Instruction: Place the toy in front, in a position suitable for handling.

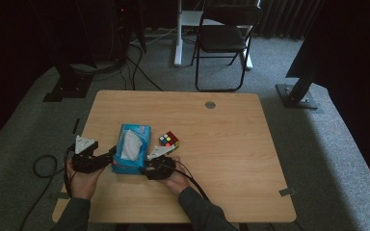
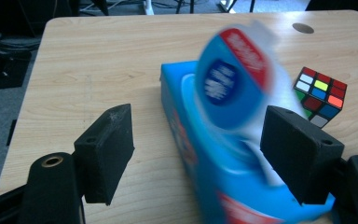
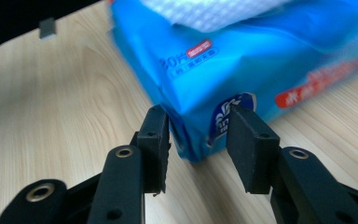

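Tissue pack (image 1: 131,155), blue plastic with a white sheet at its top opening, sits left of centre on the wooden table (image 1: 231,144) in the high view, a colour cube (image 1: 169,140) just beside it to the right. From that view both hands flank the pack at its near end: left gripper (image 1: 110,154) at the pack's lower left, right gripper (image 1: 147,166) at its lower right corner; jaw detail too small and dark to read there. Right gripper view gives it: right gripper (image 3: 198,140) jaws narrow, straddling the pack's near corner (image 3: 214,70), both pads at or against the wrapper; whether they truly pinch it I cannot tell. Left gripper view: left gripper (image 2: 205,154) jaws wide, the pack (image 2: 223,154) rising blurred between them toward the right-hand jaw, left-hand jaw well clear over bare wood. The cube (image 2: 320,95) shows at right of that frame, its coloured stickers plain. A folding chair (image 1: 224,38) stands beyond the table, upper centre of the high view.
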The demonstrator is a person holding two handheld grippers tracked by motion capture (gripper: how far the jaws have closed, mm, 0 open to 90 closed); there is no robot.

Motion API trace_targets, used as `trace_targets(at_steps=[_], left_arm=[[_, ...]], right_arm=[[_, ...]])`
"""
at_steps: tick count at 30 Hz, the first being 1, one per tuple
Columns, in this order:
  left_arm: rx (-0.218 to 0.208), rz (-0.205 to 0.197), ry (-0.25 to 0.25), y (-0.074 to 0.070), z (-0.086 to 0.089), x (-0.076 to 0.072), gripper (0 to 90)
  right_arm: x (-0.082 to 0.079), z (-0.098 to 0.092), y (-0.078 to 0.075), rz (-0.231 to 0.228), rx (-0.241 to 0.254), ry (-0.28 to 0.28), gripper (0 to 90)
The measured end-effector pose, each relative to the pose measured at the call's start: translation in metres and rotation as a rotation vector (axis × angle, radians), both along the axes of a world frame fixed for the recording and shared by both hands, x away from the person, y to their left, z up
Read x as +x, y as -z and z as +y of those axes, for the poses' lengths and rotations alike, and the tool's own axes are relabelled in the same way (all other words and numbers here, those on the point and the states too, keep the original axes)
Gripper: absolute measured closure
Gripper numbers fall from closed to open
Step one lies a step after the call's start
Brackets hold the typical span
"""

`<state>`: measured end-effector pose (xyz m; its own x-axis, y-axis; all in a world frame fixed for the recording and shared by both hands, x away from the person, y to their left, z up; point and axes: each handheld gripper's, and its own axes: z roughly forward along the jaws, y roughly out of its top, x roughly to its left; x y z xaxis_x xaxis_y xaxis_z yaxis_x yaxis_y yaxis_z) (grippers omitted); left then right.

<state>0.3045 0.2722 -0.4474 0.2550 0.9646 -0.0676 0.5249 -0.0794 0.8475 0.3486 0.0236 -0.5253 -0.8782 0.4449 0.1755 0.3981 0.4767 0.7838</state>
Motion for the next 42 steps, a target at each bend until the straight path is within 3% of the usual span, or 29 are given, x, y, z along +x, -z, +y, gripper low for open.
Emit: trace_targets(at_steps=[3,6,9,13,18,23,29,36,39,42], left_arm=[[-0.002,-0.015,-0.003,-0.001,0.0,-0.004,25.7],[-0.015,-0.03,0.003,-0.002,0.0,-0.012,25.9],[-0.013,-0.044,0.026,-0.002,-0.005,-0.021,28.0],[-0.002,-0.05,0.069,-0.006,-0.016,-0.03,28.4],[0.029,-0.059,0.124,-0.01,-0.033,-0.033,32.0],[0.051,-0.041,0.159,-0.004,-0.048,-0.026,32.6],[0.047,-0.017,0.175,0.004,-0.055,-0.01,31.4],[0.033,-0.007,0.204,0.008,-0.059,0.004,31.4],[0.036,-0.012,0.215,0.008,-0.06,0.008,31.4],[0.032,-0.015,0.221,0.008,-0.06,0.012,31.4]], right_arm=[[0.0,0.015,0.001,-0.013,0.0,-0.026,57.9],[-0.006,0.02,-0.004,-0.052,-0.043,-0.043,51.6],[-0.011,0.002,-0.01,-0.112,-0.092,-0.019,47.4],[-0.009,-0.04,-0.015,-0.11,-0.087,0.041,46.3],[-0.008,-0.085,-0.008,-0.12,-0.157,0.132,46.2],[0.001,-0.115,0.006,-0.088,-0.173,0.232,44.6],[0.007,-0.126,0.014,-0.076,-0.183,0.289,40.9],[0.009,-0.127,0.019,-0.077,-0.192,0.276,38.0],[0.012,-0.13,0.02,-0.086,-0.185,0.251,34.8],[0.017,-0.134,0.018,-0.077,-0.208,0.218,31.6]])
